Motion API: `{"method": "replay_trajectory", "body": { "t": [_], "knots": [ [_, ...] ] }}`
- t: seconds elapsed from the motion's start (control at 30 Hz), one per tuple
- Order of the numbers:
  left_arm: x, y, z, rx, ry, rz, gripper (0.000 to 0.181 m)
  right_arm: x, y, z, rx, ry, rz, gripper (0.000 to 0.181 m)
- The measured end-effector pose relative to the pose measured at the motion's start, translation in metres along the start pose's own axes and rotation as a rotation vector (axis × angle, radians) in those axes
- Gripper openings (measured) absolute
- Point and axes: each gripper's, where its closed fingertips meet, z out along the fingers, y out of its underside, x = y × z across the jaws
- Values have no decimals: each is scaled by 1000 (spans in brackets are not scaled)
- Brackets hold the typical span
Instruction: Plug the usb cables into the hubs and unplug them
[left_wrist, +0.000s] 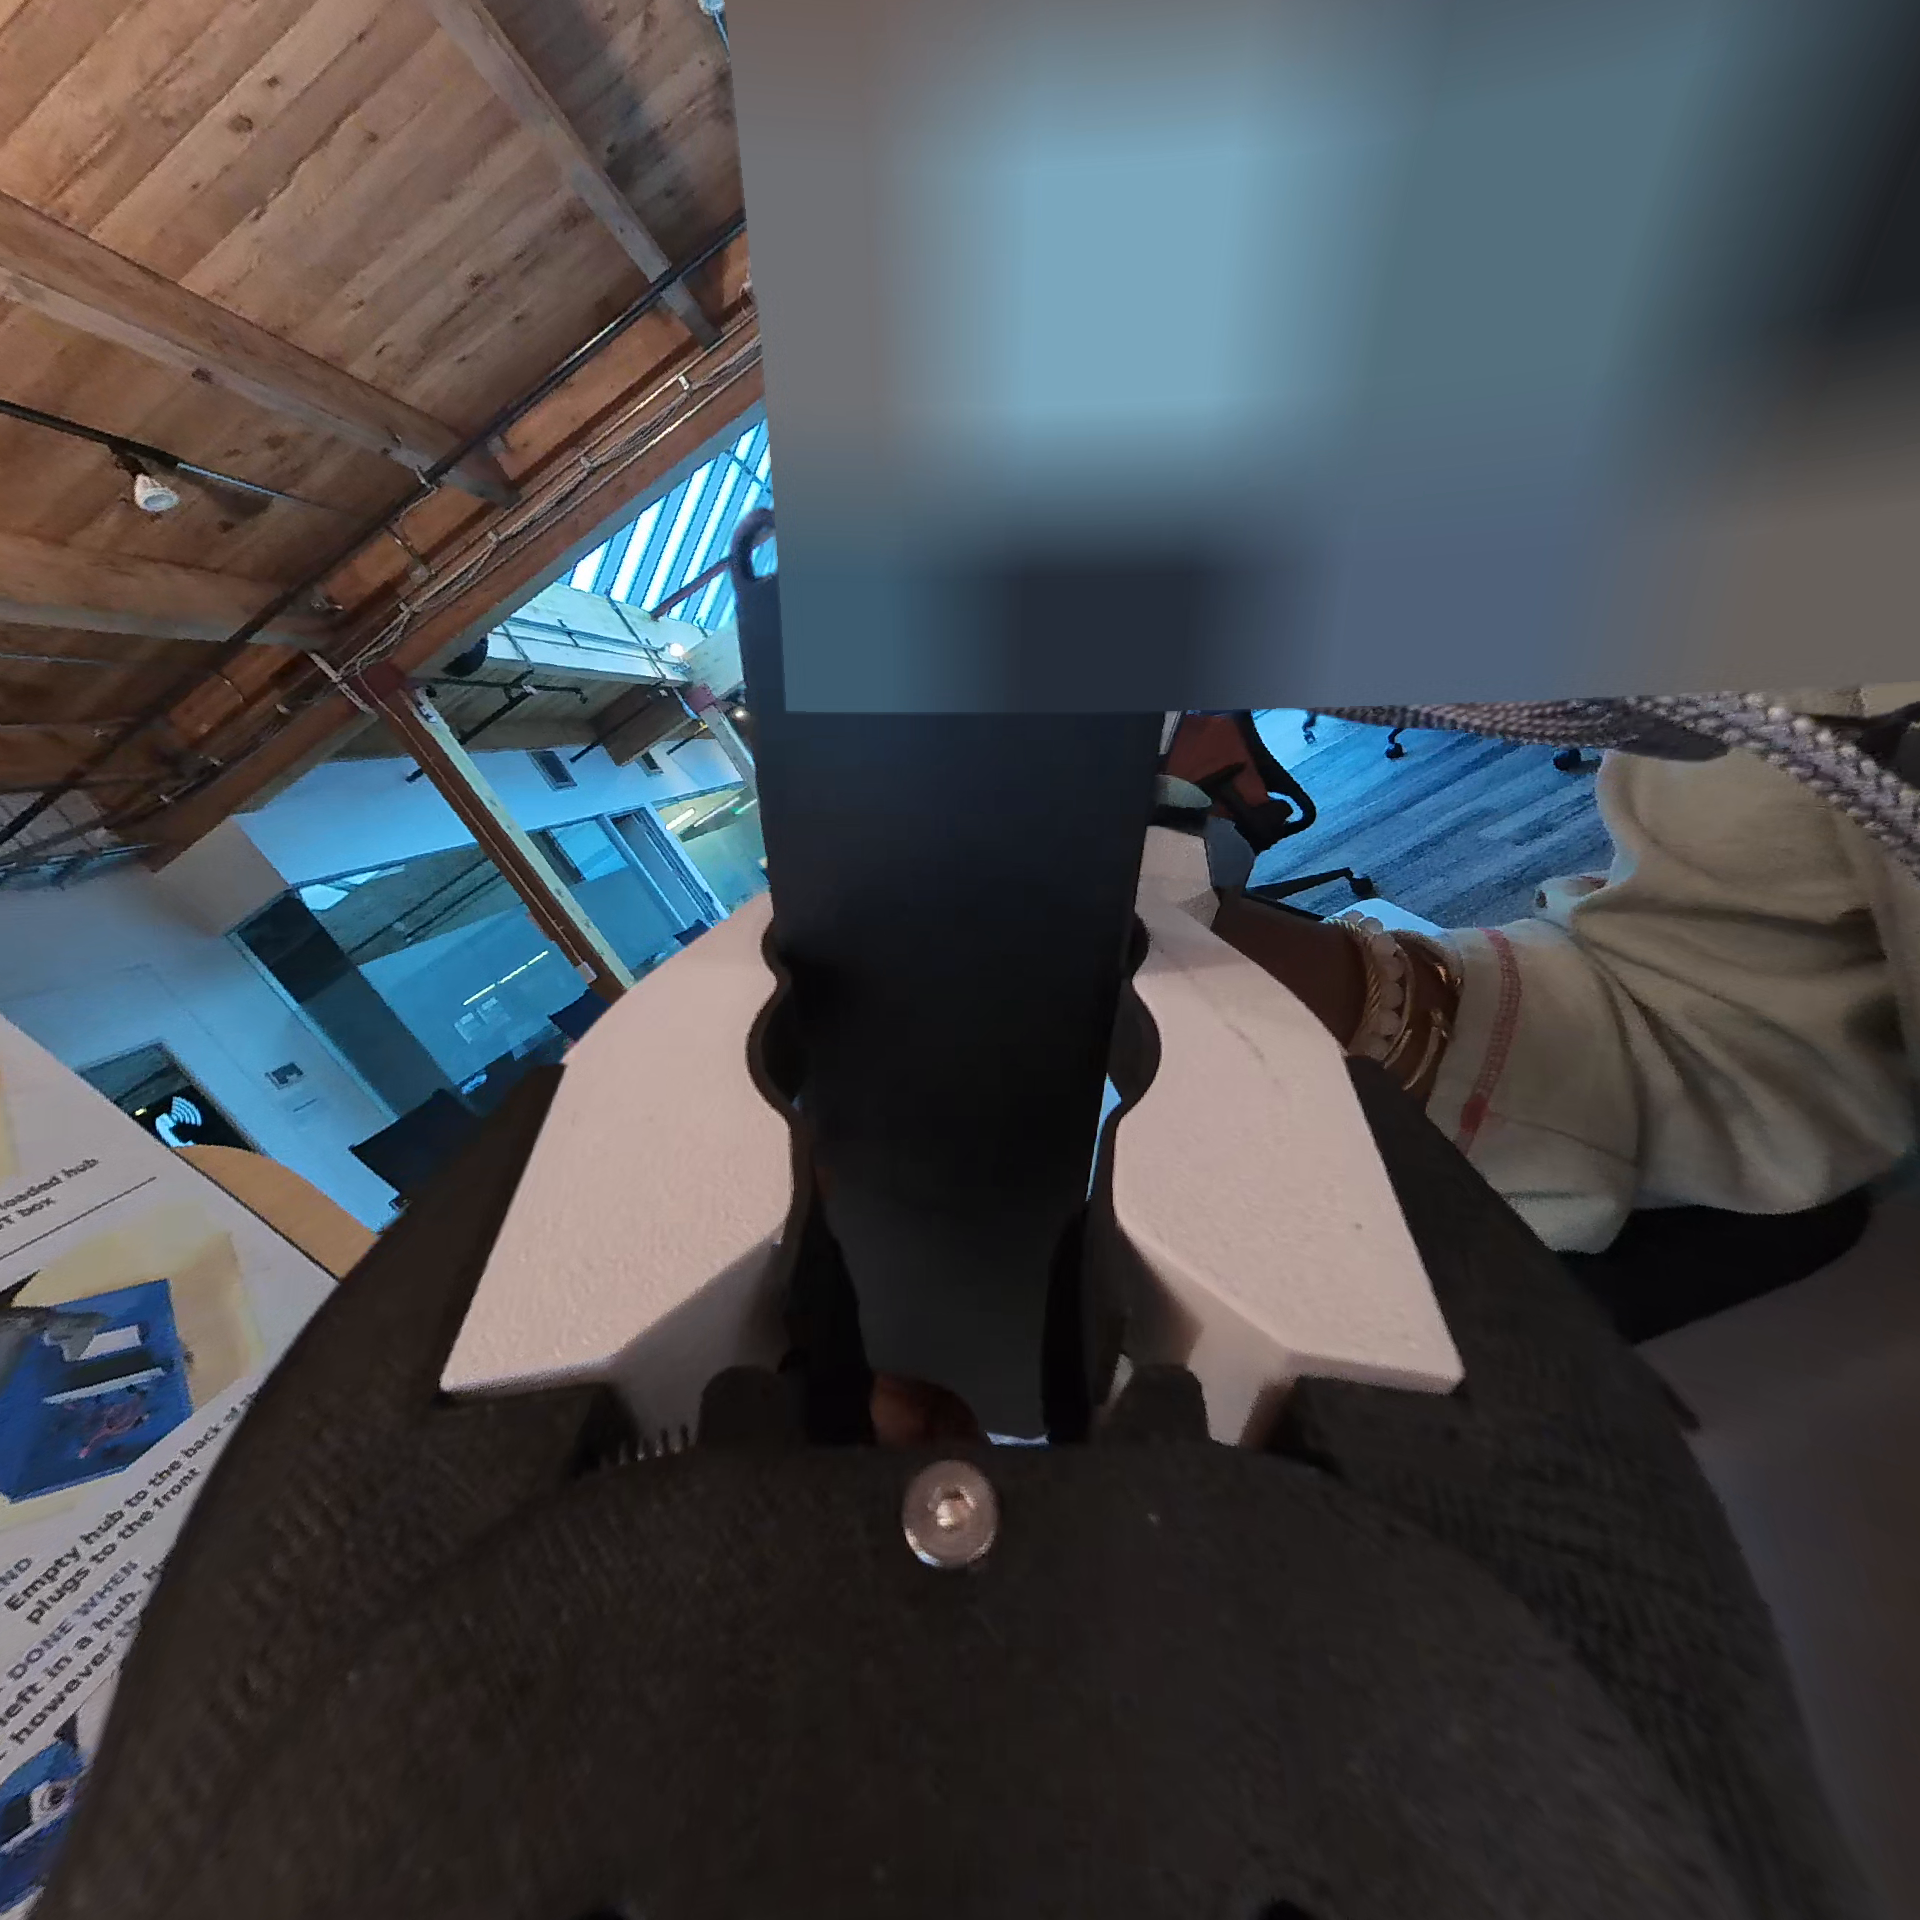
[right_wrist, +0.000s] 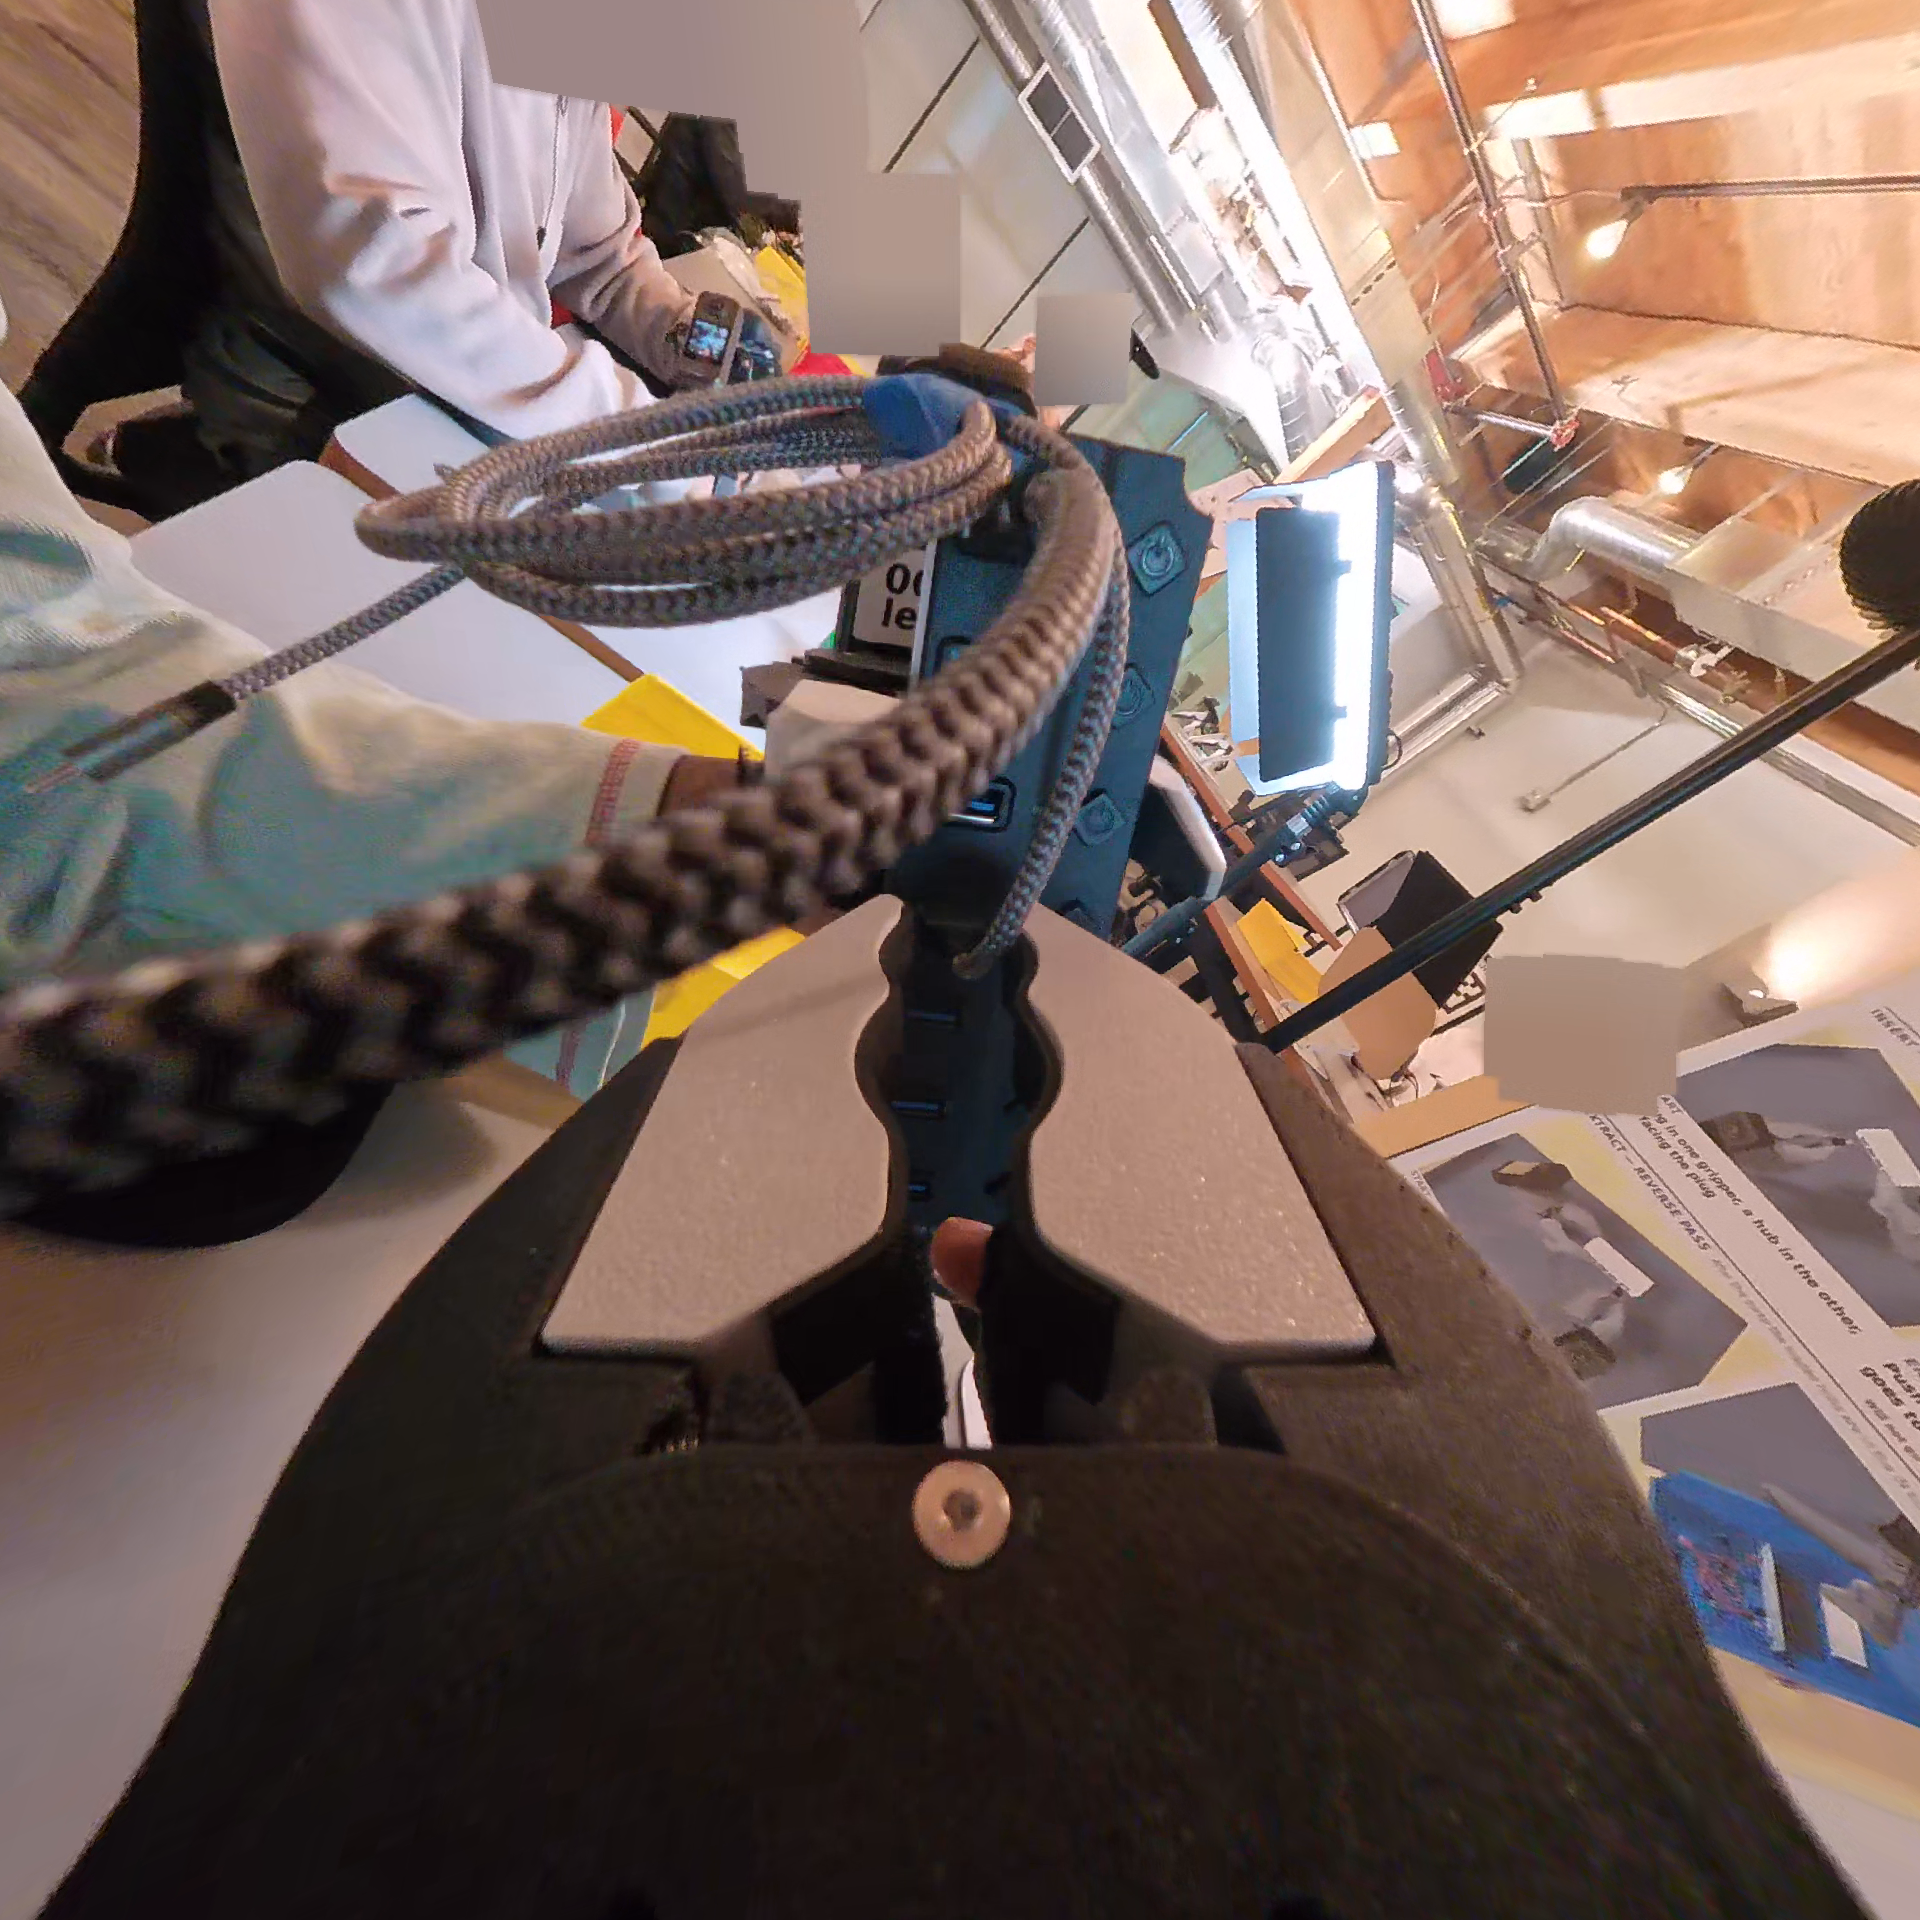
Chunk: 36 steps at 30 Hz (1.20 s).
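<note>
Hub (right_wrist: 966, 1091) clamped between right gripper (right_wrist: 961, 966) fingers (cable (right_wrist: 644, 883) looped above).

Printed lines stand on the instruction sheet (left_wrist: 99, 1382) at near left, another instruction sheet (right_wrist: 1756, 1247) at right, and a white label (right_wrist: 888, 608).

Colour rundown: the hub (right_wrist: 1049, 727) is dark navy with blue ports, the cable (right_wrist: 665, 883) is a grey-and-black herringbone braid with a blue plug (right_wrist: 914, 410). Gripper fingers (left_wrist: 644, 1195) are pale grey on black bodies. Cream sleeve (left_wrist: 1662, 1039) with pink stitching.
</note>
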Motion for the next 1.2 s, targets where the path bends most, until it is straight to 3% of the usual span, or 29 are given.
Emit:
{"method": "replay_trajectory", "body": {
  "t": [0.43, 0.57, 0.67, 0.87, 0.97, 1.2],
  "knots": [
    [3, 1, -6, -38, 20, 47, 57, -4, -2, 8, 3, -24, -13, 15],
    [-6, -14, -40, -13, -14, 25, 57, 14, -25, -45, 198, -37, 131, 14],
    [-20, -29, -60, 41, -123, 60, 56, 31, -8, -62, 93, 78, 98, 14],
    [-33, -21, -57, -6, -214, 98, 57, 60, 16, -92, -58, 262, 127, 14],
    [-43, -19, -59, -24, -281, 105, 57, 67, 15, -118, -79, 326, 143, 14],
    [-76, -36, -85, 80, -546, 124, 58, 73, 9, -161, -76, 422, 133, 14]
  ]
}}
